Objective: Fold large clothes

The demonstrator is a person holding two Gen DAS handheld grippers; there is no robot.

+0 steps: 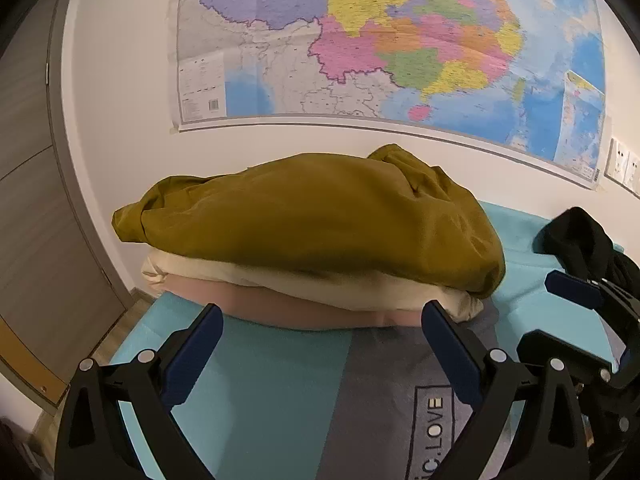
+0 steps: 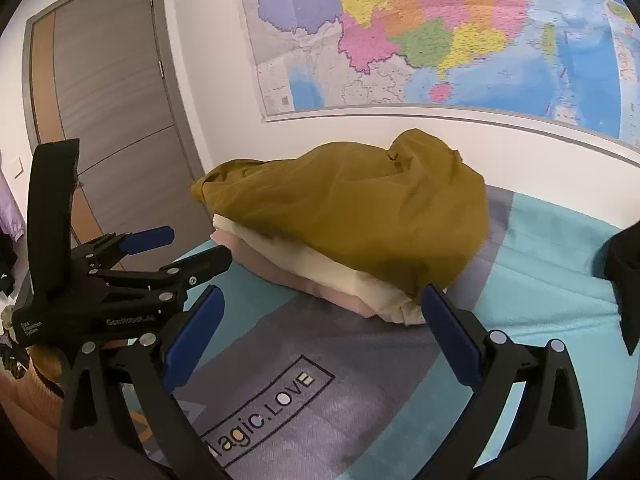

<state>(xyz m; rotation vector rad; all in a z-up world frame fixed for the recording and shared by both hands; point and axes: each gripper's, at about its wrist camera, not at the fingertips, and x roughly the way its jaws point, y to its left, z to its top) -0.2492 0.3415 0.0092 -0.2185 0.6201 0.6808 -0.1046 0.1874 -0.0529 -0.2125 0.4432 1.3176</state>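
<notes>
Your left tool [image 1: 322,320] and right tool [image 2: 324,304] both tilt down toward the bed cover [image 2: 560,304], jaws spread wide with nothing between them, just short of the stack of folded clothes. The mustard garment [image 1: 312,216] lies rumpled on top of a cream piece [image 1: 280,280] and a pink one [image 1: 320,314], close to the wall under the map [image 1: 400,40]. Only your right view shows the door [image 2: 112,88] and the left tool from the side; your left view shows a black garment [image 1: 580,240] more fully.
</notes>
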